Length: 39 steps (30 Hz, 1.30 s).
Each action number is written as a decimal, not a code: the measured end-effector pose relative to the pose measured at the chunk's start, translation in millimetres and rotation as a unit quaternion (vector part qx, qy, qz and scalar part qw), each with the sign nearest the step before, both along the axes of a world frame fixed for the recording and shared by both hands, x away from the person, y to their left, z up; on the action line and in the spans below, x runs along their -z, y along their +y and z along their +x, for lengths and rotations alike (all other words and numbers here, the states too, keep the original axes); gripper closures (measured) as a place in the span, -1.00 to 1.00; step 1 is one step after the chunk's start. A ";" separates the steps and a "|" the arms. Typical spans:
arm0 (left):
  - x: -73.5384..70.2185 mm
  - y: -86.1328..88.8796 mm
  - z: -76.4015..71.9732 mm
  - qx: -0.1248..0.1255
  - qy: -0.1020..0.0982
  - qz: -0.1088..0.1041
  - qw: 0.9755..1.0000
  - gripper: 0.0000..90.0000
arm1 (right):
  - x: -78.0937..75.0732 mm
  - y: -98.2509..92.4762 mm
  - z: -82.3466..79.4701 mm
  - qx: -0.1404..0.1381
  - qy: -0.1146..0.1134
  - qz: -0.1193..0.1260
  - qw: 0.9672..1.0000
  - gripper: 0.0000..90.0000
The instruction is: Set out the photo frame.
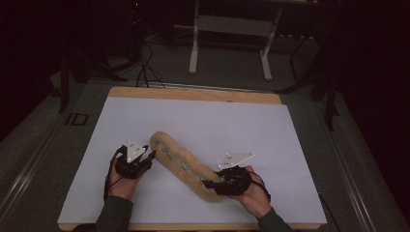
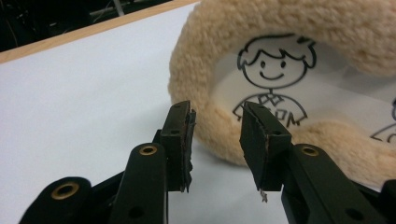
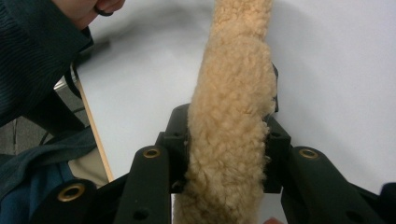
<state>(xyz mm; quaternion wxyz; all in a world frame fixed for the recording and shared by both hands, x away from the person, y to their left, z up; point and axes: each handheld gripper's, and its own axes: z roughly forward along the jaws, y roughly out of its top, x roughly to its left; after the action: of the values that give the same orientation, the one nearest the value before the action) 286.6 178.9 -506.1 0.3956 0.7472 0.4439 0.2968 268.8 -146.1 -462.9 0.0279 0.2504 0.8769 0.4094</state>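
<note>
Gripped by the right gripper (image 3: 226,154) alone, the fleece scarf (image 1: 181,166) may be dragged; the left gripper (image 2: 215,140) jaws stand empty.

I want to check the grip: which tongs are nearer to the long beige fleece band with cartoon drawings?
Right. The right tongs are closed on the long beige fleece band near its end. The left tongs are open just beside its other end, not touching.

White sheet (image 1: 203,121) covered most of a wooden tabletop (image 1: 193,94), wood edge showing at the far side. Grey floor (image 1: 227,67) beyond, dim. White-legged table frame (image 1: 232,29) stood at the back; black cables (image 1: 145,67) trailed on the floor to its left.
</note>
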 end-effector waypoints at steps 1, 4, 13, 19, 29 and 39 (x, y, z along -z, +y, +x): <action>0.0 0.0 0.0 0.000 0.000 0.000 1.000 0.40 | 0.2 -0.6 0.2 -0.004 -0.001 0.001 1.000 0.43; 0.6 5.7 2.3 -0.013 0.003 -0.008 1.000 0.38 | 0.5 -1.9 -0.1 -0.017 -0.007 0.005 1.000 0.44; 4.5 10.6 14.0 -0.007 0.014 -0.018 1.000 0.38 | 1.4 -4.8 1.1 -0.034 -0.015 0.007 0.999 0.44; 6.3 10.6 19.9 0.002 0.025 -0.022 0.999 0.56 | 1.4 -5.2 1.8 -0.037 -0.018 0.004 0.999 0.44; 6.0 11.2 20.2 -0.010 0.036 -0.040 0.998 0.62 | 0.8 -7.4 4.4 -0.015 -0.016 -0.017 1.000 0.16; 5.8 10.9 19.8 -0.021 0.041 -0.049 0.998 0.63 | 4.5 -11.7 8.1 -0.008 0.011 -0.032 0.999 -0.05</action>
<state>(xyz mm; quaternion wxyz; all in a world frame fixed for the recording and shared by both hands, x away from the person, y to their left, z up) 306.3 189.7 -511.9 0.4069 0.7292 0.4893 0.2517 276.9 -157.8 -467.4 0.0231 0.2468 0.8917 0.3788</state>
